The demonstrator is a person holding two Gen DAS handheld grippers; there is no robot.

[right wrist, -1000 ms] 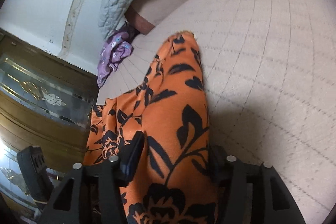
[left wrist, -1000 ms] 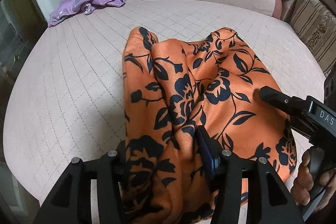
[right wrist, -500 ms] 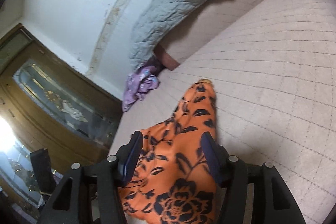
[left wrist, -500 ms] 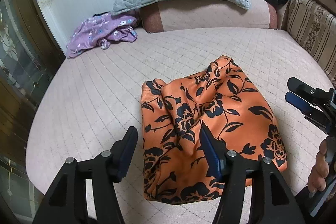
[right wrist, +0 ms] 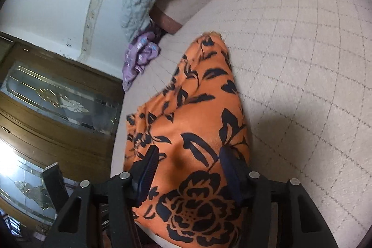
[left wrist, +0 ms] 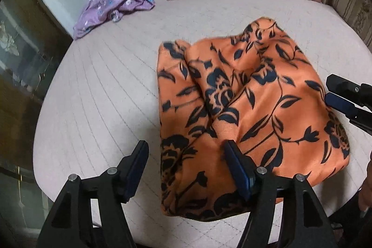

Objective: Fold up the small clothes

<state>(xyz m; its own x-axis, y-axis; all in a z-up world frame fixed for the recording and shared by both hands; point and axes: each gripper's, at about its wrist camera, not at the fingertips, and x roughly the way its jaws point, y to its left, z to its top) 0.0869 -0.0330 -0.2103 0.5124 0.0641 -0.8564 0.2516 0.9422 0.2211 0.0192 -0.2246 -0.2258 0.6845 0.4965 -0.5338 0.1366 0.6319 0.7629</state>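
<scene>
Left wrist view alone shows both: left gripper opening, right gripper apart, above orange garment.

My left gripper tilts steeply down, its jaws opening, nothing pinched. My right gripper points down more shallowly, jaws apart and closing, gripping nothing yet.

The orange flowered cloth runs off the bottom edge at 6 o'clock. At 3 o'clock, the right gripper is mostly cut off.
</scene>
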